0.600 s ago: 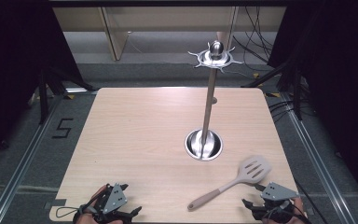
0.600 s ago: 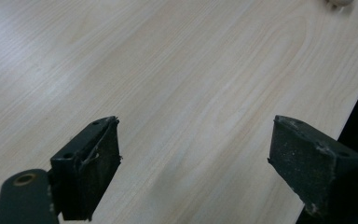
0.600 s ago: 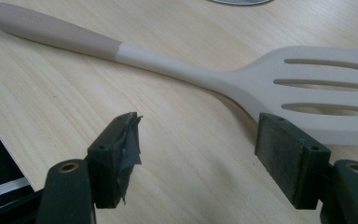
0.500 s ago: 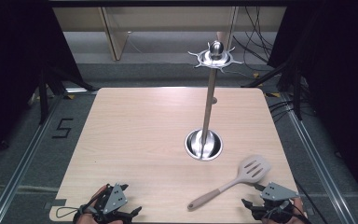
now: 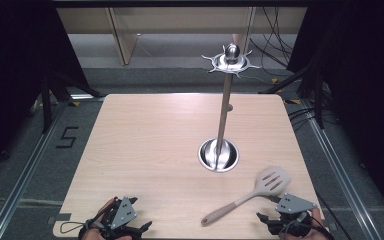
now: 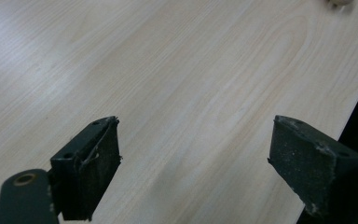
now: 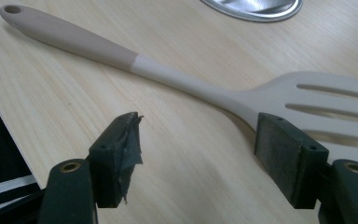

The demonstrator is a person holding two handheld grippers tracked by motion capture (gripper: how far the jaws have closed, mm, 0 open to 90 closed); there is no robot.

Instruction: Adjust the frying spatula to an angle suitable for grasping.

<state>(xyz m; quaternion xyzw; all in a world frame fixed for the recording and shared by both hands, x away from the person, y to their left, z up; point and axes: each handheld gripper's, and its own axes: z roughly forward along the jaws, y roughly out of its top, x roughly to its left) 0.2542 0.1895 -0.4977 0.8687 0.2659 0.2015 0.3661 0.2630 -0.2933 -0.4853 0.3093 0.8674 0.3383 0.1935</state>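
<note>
A slotted spatula [image 5: 252, 194] [image 7: 177, 74] with a pale head and a tan handle lies flat on the wooden table [image 5: 150, 145], near its front right corner. My right gripper [image 5: 267, 221] [image 7: 198, 151] sits just in front of it, open, with bare wood between its pads and the spatula's neck a little beyond them. My left gripper [image 5: 137, 229] [image 6: 193, 156] rests at the front left edge, open over bare wood. A tall metal utensil stand [image 5: 224, 120] rises from a round base [image 5: 219, 155], with hooks at its top [image 5: 231, 60].
The stand's round base edge [image 7: 254, 10] lies just beyond the spatula in the right gripper view. Dark floor, metal rails and cables surround the table; a "5" mark [image 5: 66, 137] is on the floor at left.
</note>
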